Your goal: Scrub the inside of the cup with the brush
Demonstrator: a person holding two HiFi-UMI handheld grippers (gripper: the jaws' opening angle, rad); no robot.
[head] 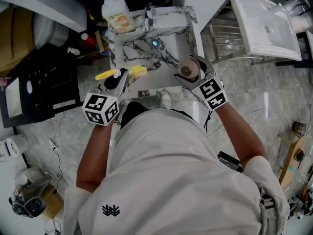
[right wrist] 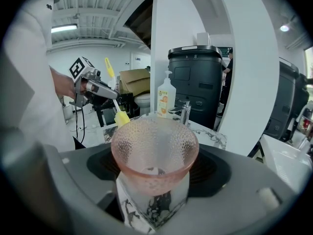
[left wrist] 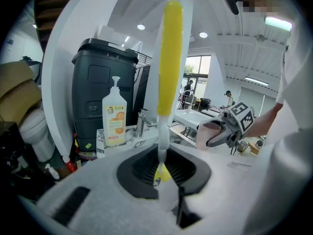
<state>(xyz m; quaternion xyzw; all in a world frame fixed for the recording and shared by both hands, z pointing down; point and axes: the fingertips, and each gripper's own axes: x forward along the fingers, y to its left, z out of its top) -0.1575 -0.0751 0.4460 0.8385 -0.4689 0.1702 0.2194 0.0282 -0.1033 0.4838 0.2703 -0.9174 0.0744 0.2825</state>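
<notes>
1. Cup: pink, dimpled and see-through. It hangs over the near right part of the sink in the marble counter. Its mouth is turned up and back toward the person, likely so the brush can go in and any drips fall into the basin.
2. Brush: yellow, on a thin white stem. It is raised to the left of the cup and apart from it. Nothing touches the cup's inside, so scrubbing looks not yet begun.
3. Right tongs: spread wide, with both sides pressing on the cup's lower wall. I judge this a firm hold to steady the cup against the brush.
4. Left tongs: almost closed, pinching the brush's white stem, with a yellow end showing on either side of the grip.
5. Soap bottle: stands at the counter's far left, near the tap, and well apart from cup and brush.
</notes>
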